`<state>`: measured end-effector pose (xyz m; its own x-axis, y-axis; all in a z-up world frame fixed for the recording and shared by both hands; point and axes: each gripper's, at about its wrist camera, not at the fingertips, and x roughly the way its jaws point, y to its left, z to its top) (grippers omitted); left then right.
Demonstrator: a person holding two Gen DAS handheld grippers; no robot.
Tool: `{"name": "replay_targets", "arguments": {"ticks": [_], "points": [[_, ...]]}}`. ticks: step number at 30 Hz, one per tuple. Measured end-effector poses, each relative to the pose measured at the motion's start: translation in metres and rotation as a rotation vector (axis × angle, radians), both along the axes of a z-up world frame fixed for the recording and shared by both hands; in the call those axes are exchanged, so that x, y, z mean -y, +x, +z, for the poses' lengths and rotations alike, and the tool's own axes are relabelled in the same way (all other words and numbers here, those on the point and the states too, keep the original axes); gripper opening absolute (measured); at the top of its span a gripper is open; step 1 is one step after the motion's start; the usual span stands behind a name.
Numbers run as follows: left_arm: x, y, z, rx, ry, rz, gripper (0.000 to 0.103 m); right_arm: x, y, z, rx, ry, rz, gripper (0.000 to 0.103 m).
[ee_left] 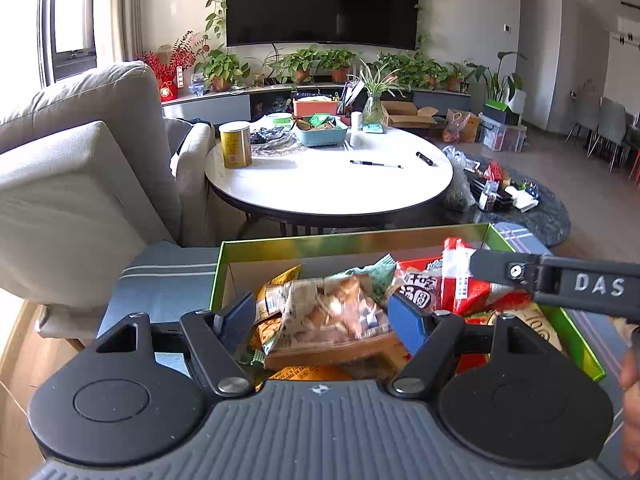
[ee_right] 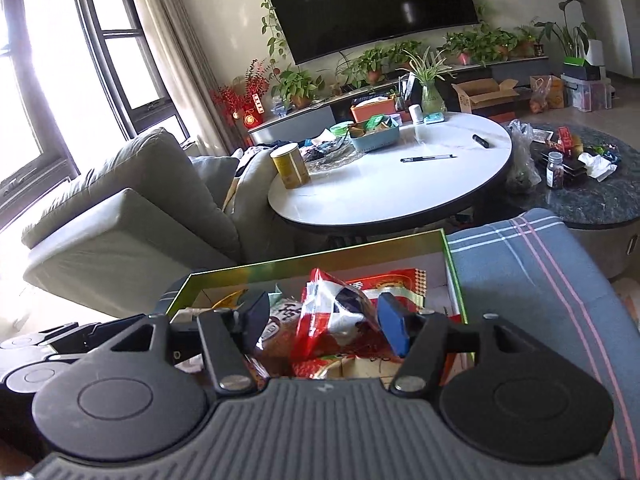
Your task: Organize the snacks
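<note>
Snack packets fill the green box [ee_left: 280, 246]. A clear biscuit bag [ee_left: 340, 316] lies between the left gripper [ee_left: 322, 314] pads, parted and seemingly not pressing: likely just dropped. Right gripper [ee_right: 320, 322] straddles a red packet [ee_right: 320, 320]; grip uncertain. Next: withdraw, fetch more.

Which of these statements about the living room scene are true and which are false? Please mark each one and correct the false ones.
1. The snacks lie in a green-rimmed box. True.
2. A pen lies on the round white table. True.
3. The television on the wall is showing a picture. False: its screen is dark.
4. The left gripper is shut with its pads together. False: its pads stand apart, either side of a clear snack bag.
5. The yellow can lies on its side. False: it stands upright on the table.
6. A red and white packet sits between the right gripper fingers. True.
</note>
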<state>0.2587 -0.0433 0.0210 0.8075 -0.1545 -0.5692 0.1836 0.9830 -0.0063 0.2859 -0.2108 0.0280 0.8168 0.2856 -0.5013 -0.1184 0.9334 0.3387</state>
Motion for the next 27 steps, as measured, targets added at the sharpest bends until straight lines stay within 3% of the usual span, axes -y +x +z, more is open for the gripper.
{"name": "replay_targets", "arguments": {"ticks": [9,11,21,27], "points": [[-0.002,-0.024,0.010,-0.014,0.012,0.033,0.071,0.004,-0.032,0.015,0.036,0.016,0.014,0.080],[-0.001,-0.033,0.014,-0.007,0.026,0.050,0.082,0.003,-0.042,0.019,0.048,0.018,0.026,0.080],[0.000,-0.098,0.044,0.070,0.075,0.088,0.082,-0.001,-0.099,0.043,0.114,0.004,0.048,0.080],[-0.005,-0.140,0.056,0.110,0.056,0.106,0.082,0.001,-0.131,0.052,0.163,-0.010,0.025,0.080]]}}
